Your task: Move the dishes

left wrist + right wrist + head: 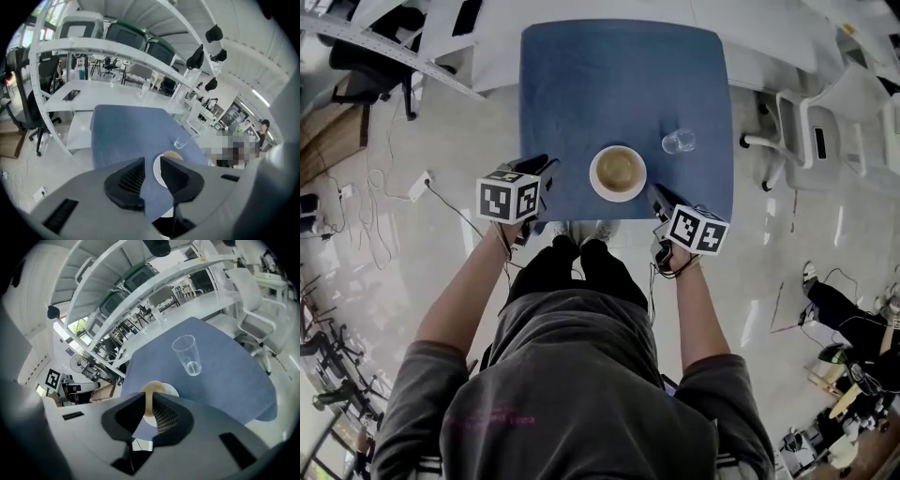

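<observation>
The round dish (pixel 618 172) sits on the blue table (pixel 619 84), close to the edge near you and almost right between your two claws. Your left claw (pixel 541 171) is off to the dish's left, near it but not touching. Your right claw (pixel 657 197) is at the dish's near right side, just beside the rim, so I think it is the closer one. Look along the left claw (pixel 152 161): its jaws are well apart, nothing is between them, and the dish (pixel 157 169) shows just past the gap. Look along the right claw (pixel 149 397): its jaws are almost together, with only a thin slit, and they hold nothing. The dish (pixel 157 389) lies straight ahead of that slit. The dish is round, so it has no long side, and you can come at it from any way. It sits flat with its open side up. The clear glass (pixel 679 142) stands upright behind the dish and to its right, apart from it, nearer your right claw. To take the rim with the right claw, you would need to open it wider first.
</observation>
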Demonstrator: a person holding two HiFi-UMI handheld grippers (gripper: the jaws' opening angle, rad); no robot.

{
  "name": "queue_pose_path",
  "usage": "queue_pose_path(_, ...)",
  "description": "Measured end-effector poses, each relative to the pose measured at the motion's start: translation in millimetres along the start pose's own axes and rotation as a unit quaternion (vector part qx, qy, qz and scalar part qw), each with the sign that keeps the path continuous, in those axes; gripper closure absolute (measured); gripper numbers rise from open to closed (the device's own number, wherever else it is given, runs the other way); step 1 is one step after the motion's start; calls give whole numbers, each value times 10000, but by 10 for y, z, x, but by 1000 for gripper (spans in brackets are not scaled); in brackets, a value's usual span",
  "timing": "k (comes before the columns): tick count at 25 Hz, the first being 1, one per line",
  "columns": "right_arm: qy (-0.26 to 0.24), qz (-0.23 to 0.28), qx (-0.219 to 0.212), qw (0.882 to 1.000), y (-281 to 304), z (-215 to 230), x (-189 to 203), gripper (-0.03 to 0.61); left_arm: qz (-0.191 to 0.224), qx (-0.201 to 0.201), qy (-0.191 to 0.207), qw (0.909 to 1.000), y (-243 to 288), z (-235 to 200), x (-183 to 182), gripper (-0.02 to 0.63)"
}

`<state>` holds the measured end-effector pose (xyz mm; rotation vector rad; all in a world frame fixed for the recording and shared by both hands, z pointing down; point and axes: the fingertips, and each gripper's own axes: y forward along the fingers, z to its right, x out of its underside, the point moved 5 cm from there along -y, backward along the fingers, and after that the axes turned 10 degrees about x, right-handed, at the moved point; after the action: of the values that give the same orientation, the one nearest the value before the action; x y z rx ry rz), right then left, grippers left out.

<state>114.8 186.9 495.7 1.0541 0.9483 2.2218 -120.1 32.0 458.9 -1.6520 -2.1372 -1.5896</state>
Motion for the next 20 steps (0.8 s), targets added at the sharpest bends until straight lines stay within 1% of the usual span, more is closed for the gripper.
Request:
queue_pose_path(3, -189, 160, -25, 9997, -138, -202, -84, 528, 228, 39, 277, 9993, -214, 80, -74, 513)
queue_pose_path(7, -366, 382, -29, 9986, -268, -485, -189, 529, 489, 127, 479, 9976, -497, 77, -199, 522)
queue_pose_path(11, -335, 658, 67, 9972, -418, -729, -281, 531, 710, 297, 707, 9945, -726, 101, -379, 532)
queue_pose_path(12, -318, 728, 91, 9968, -455, -785, -296, 548, 755, 341, 778, 9935, -776, 116, -423, 535)
queue_pose_path(13, -304, 797, 108, 9963, -495, -844, -308, 551, 798, 387, 851, 9924, -825, 134, -465, 537)
queue_pose_path(20, -399, 1262, 86, 9912, -757, -1227, -396, 551, 1114, 641, 1245, 9839, -1159, 299, -695, 551)
